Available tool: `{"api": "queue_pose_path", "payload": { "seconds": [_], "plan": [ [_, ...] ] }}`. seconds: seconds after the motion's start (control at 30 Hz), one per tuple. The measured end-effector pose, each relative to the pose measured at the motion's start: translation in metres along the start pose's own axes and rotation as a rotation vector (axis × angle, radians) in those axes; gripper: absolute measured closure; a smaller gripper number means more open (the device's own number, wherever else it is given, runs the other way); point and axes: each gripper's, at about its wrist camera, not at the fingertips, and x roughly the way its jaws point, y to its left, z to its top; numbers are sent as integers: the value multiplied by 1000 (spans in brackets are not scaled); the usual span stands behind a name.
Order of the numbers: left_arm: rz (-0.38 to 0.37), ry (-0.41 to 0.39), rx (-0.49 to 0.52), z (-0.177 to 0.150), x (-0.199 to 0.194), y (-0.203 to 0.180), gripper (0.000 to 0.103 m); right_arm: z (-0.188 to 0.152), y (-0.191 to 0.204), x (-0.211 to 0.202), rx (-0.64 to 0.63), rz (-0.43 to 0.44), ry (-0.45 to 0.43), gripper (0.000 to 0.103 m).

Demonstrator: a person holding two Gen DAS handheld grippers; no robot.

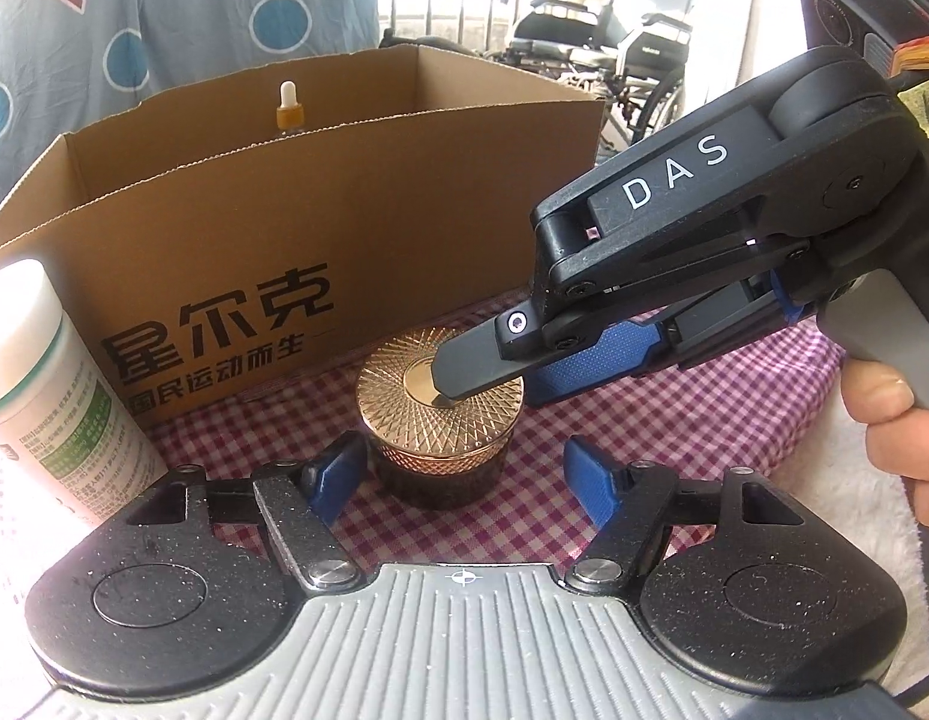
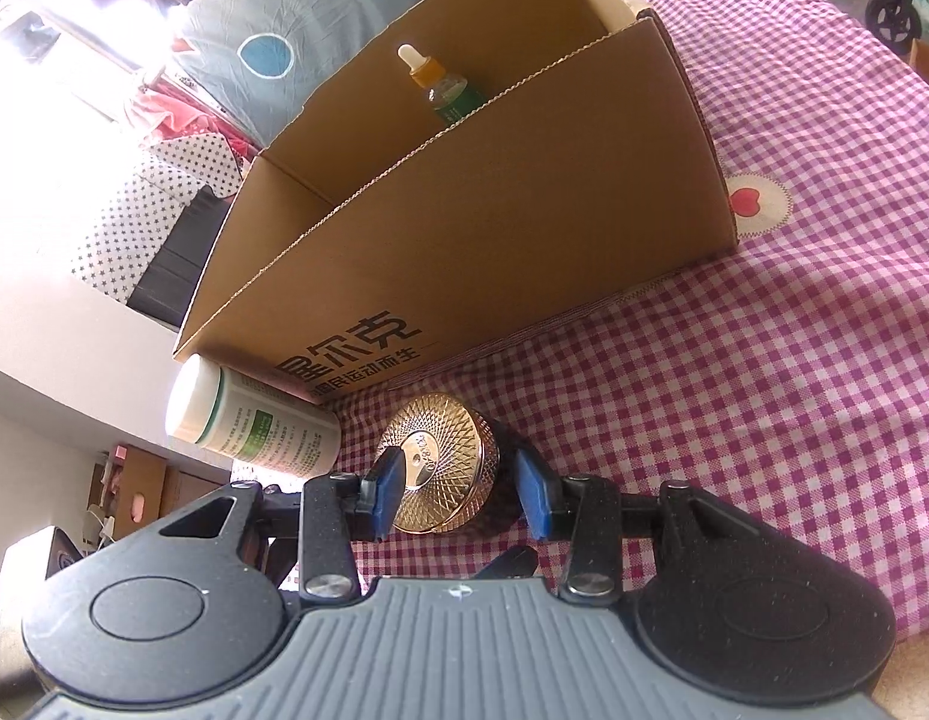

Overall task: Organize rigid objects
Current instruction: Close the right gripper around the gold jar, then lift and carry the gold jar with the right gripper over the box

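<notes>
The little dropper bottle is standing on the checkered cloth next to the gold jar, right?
Not quite. The dropper bottle is standing inside the cardboard box, not on the cloth. The gold jar is what sits on the checkered cloth. The right wrist view shows it.

A round jar [image 1: 437,420] with a gold patterned lid is standing upright on the checked cloth, just in front of the cardboard box [image 1: 320,198]. A white bottle [image 1: 50,396] is standing to its left. A dropper bottle [image 2: 440,84] is standing inside the box.
</notes>
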Motion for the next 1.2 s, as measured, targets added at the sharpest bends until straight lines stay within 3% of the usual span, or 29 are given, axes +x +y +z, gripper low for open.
{"api": "queue_pose_path", "payload": {
  "seconds": [0.67,0.8,0.93,1.2],
  "plan": [
    [42,-13,-19,7,-6,8,29,-8,-4,-19,55,28,-52,59],
    [40,-10,-17,12,4,9,31,-4,-6,-7,69,32,-53,59],
    [25,-1,-42,17,13,11,45,-1,-8,4,77,21,-47,62],
    [17,22,-47,18,9,4,46,-7,-8,0,76,24,-41,66]
  ]
}}
